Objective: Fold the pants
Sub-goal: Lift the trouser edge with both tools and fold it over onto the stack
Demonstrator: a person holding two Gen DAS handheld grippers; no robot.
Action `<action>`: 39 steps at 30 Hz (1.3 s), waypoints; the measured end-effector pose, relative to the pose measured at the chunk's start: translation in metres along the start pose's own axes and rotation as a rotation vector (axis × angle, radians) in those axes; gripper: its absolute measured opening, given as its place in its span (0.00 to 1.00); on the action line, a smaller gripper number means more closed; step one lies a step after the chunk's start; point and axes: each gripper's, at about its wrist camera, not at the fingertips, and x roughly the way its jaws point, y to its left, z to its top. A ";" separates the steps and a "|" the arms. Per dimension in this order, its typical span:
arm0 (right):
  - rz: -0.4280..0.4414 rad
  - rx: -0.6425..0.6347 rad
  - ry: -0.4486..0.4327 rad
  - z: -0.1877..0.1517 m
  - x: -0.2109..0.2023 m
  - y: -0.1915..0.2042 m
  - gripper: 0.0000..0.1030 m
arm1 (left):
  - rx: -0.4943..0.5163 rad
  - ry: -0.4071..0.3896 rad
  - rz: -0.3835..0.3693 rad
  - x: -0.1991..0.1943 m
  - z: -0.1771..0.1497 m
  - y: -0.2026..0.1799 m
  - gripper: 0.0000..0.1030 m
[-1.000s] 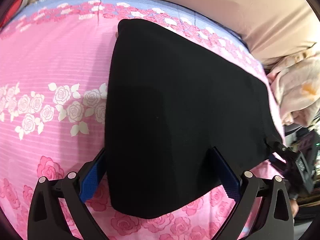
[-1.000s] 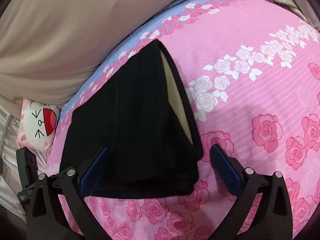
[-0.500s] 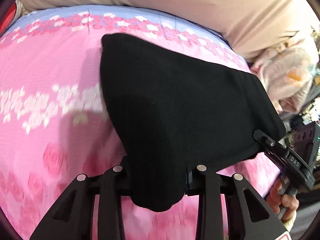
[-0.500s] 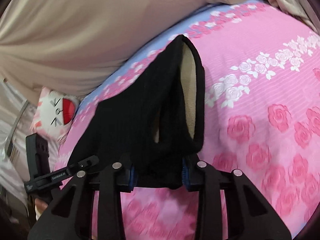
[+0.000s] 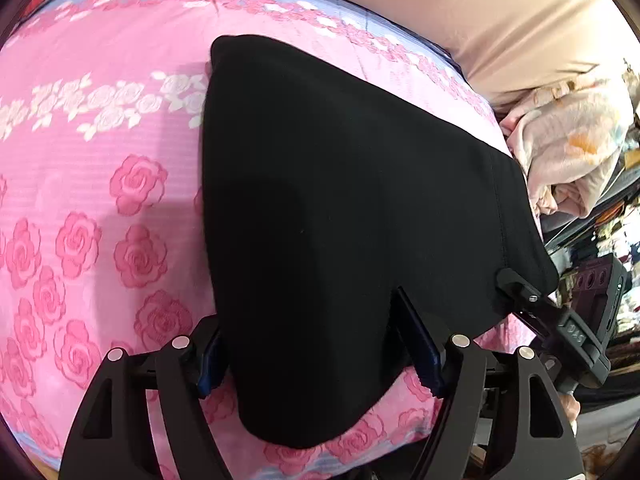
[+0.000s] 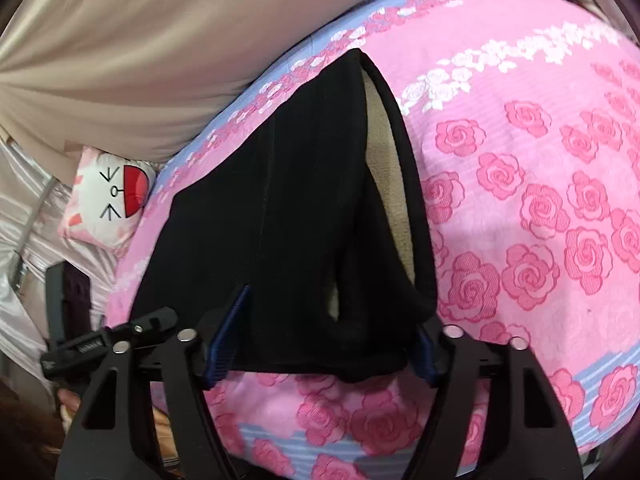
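Note:
The black pants (image 5: 340,208) lie folded on the pink rose-print bedspread (image 5: 100,160). In the right wrist view the pants (image 6: 288,216) show a beige lining at the open waist. My left gripper (image 5: 316,344) is open, its blue pads on either side of the near folded edge. My right gripper (image 6: 320,340) is open too, its pads either side of the near waist end. Neither pinches the cloth. The right gripper (image 5: 560,320) shows at the right of the left wrist view; the left gripper (image 6: 108,340) shows at the left of the right wrist view.
A beige quilt (image 6: 160,40) lies along the far side of the bed. A white cartoon-face pillow (image 6: 112,196) sits at the left. Crumpled pale bedding (image 5: 568,148) and clutter lie at the bed's right edge. The bed's near edge runs just under both grippers.
Half a second ago both grippers were shut on the near edge of the pants; now both have opened and let the cloth rest on the bed.

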 end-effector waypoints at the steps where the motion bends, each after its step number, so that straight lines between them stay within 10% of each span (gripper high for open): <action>1: 0.027 0.012 -0.003 -0.001 -0.001 -0.001 0.43 | 0.013 -0.003 -0.005 0.000 -0.001 -0.003 0.50; 6: 0.077 0.004 -0.037 -0.001 -0.021 0.010 0.33 | 0.082 -0.059 -0.009 -0.022 -0.003 -0.020 0.28; 16: 0.185 -0.180 -0.237 0.027 -0.124 0.068 0.32 | 0.190 -0.193 -0.187 -0.130 0.005 -0.050 0.27; 29: 0.261 -0.523 -0.655 0.121 -0.200 0.162 0.32 | 0.458 -0.660 -0.151 -0.248 0.070 -0.112 0.27; 34: 0.265 -0.522 -0.694 0.194 -0.170 0.170 0.32 | 0.486 -0.780 -0.061 -0.241 0.135 -0.125 0.28; 39: 0.228 -0.396 -0.537 0.272 -0.056 0.130 0.32 | 0.439 -0.740 0.054 -0.161 0.205 -0.112 0.28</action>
